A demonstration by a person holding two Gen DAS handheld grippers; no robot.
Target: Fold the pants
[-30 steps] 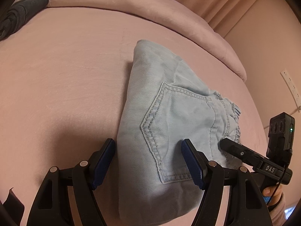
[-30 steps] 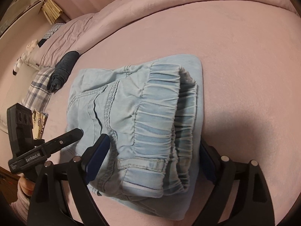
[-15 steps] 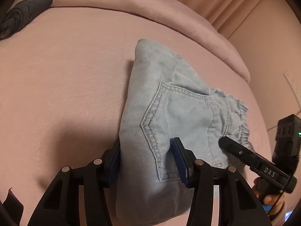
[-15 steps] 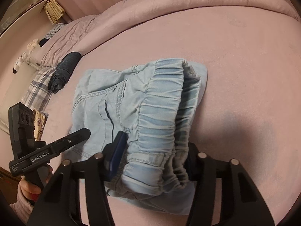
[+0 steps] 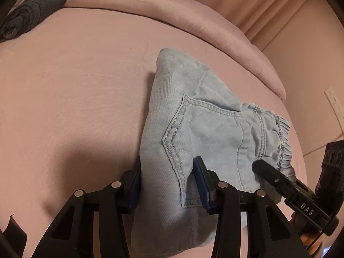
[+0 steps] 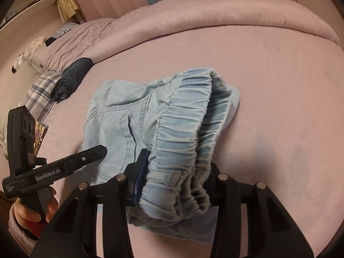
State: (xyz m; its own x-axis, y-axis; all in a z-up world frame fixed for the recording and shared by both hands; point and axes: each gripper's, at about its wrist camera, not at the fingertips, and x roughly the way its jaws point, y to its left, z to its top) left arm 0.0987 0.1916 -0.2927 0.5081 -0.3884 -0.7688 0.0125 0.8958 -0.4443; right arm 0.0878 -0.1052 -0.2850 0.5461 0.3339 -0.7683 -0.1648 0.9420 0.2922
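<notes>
Light-blue denim pants (image 5: pixel 204 118) lie folded into a thick bundle on the pink bed (image 5: pixel 64 86). My left gripper (image 5: pixel 168 187) straddles the folded pocket end, its jaws closing with the blue pads pressing the bunched fabric from both sides. In the right wrist view the pants (image 6: pixel 133 116) show their elastic waistband nearest me. My right gripper (image 6: pixel 175 176) has its jaws closing on that gathered waistband, which bulges between the pads and sits slightly raised off the sheet. A hand (image 6: pixel 32 212) holds the left gripper's handle.
A rolled dark grey garment (image 5: pixel 28 15) lies at the far left by the rolled pink duvet (image 5: pixel 172 17); the garment (image 6: pixel 71 79) also shows in the right wrist view beside a plaid pillow (image 6: pixel 40 92). A wall outlet (image 5: pixel 334 103) is at the right.
Both grippers' jaws have narrowed from wide apart to pinching the pants. The waistband end has bunched up and lifted a little with the right gripper.
</notes>
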